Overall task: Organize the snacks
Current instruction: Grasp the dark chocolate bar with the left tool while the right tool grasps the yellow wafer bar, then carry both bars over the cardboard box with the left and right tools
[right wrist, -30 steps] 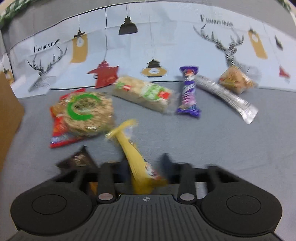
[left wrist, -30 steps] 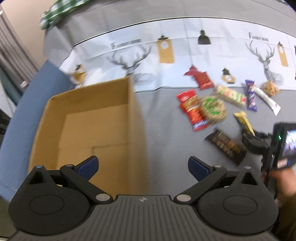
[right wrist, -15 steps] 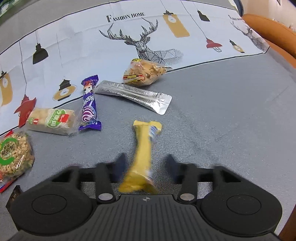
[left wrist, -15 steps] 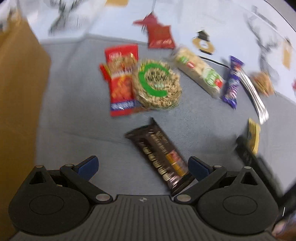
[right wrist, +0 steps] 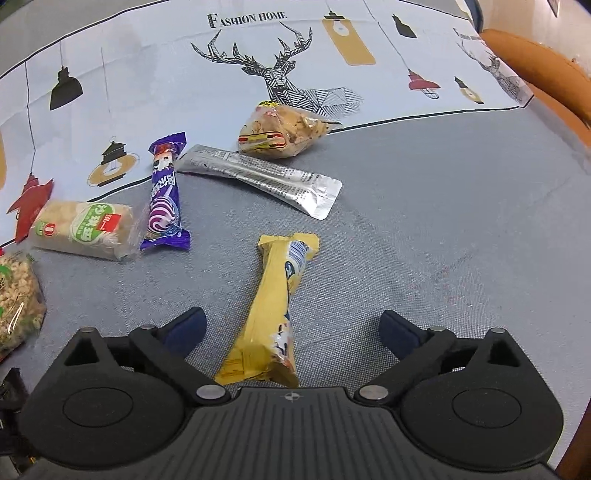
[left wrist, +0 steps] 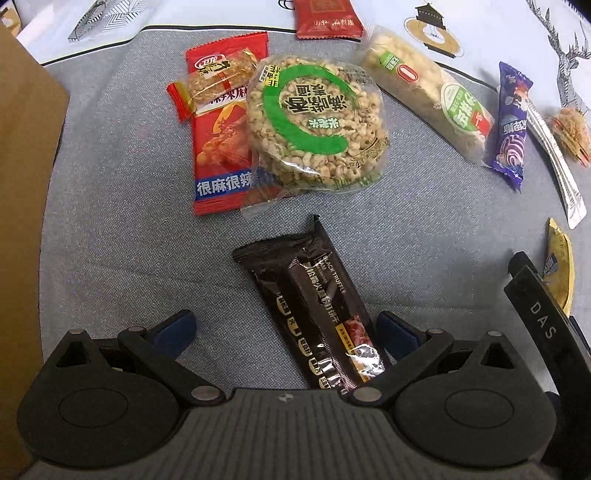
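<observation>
My left gripper (left wrist: 284, 330) is open, low over the grey cloth, with a black truffle bar (left wrist: 314, 306) lying between its fingers, nearer the right one. My right gripper (right wrist: 293, 326) is open around a yellow snack bar (right wrist: 275, 306) that lies on the cloth. The cardboard box (left wrist: 22, 147) stands at the left edge of the left wrist view. Ahead of the left gripper lie a round rice cake with a green ring (left wrist: 317, 118) and a red spicy packet (left wrist: 218, 147).
More snacks lie on the cloth: a puffed rice bar (right wrist: 85, 229), a purple candy bar (right wrist: 164, 195), a silver sachet (right wrist: 266, 179), a clear bag of crackers (right wrist: 280, 131) and a red packet (left wrist: 327, 18). The right gripper's finger (left wrist: 539, 314) shows at the left view's right edge.
My left gripper swung from over the box to the black bar and came low over it. My right gripper turned right, set the yellow bar down and opened.
</observation>
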Demonstrator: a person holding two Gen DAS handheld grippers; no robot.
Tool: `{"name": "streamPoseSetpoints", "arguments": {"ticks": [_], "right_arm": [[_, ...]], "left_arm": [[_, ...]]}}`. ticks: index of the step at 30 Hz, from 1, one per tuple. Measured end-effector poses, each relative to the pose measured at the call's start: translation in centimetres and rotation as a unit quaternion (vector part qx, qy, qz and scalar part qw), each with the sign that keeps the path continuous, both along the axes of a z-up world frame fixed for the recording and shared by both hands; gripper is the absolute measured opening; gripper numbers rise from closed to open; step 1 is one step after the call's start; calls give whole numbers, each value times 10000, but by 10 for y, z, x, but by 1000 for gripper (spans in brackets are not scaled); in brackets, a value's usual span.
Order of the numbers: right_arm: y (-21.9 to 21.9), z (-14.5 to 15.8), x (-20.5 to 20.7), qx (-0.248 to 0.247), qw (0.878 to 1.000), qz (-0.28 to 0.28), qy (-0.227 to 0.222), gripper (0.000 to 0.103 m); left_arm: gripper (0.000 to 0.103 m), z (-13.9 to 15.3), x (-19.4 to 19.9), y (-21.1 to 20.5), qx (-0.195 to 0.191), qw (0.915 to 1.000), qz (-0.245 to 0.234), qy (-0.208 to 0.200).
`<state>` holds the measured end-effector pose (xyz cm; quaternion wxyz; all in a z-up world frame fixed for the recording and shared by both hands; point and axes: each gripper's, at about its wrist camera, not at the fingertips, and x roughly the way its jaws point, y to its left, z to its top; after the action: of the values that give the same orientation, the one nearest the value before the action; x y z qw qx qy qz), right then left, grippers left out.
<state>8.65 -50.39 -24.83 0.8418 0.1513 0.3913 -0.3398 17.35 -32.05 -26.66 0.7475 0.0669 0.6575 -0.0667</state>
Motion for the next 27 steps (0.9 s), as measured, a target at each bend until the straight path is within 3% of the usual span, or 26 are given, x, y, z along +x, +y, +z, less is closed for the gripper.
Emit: {"name": "streamPoseSetpoints", "arguments": {"ticks": [3, 5, 6, 7, 8, 11, 16, 23, 27], "right_arm": [[0, -1, 1, -21, 10000, -35, 7, 102], [0, -1, 0, -29, 10000, -27, -21, 97], [1, 1, -1, -76, 9999, -1, -108, 74], [4, 4, -2, -202, 9995, 82, -220, 23], [5, 6, -2, -265, 9990, 230, -278, 14], [2, 10, -3, -166, 9989, 156, -419, 14], [2, 23, -9, -363, 9949, -96, -935, 14], [18, 40, -11, -201, 9883, 28, -1514, 14], [46, 70, -42, -113, 9845, 250, -1734, 14]], "left_arm": [[103, 1, 1, 0, -5, 10000, -83, 43], [94, 6, 8, 5, -2, 10000, -33, 55], [67, 14, 9, 12, -73, 9998, 172, -91], [43, 22, 9, 19, -170, 9991, 321, -205], [43, 28, 11, 24, -207, 9988, 372, -225], [43, 41, 15, 40, -231, 9972, 576, -411], [43, 66, 3, 65, -451, 9967, 472, -475], [43, 132, -64, 117, -745, 9938, -5, -828], [43, 169, -106, 164, -1016, 9903, -125, -943]]}}
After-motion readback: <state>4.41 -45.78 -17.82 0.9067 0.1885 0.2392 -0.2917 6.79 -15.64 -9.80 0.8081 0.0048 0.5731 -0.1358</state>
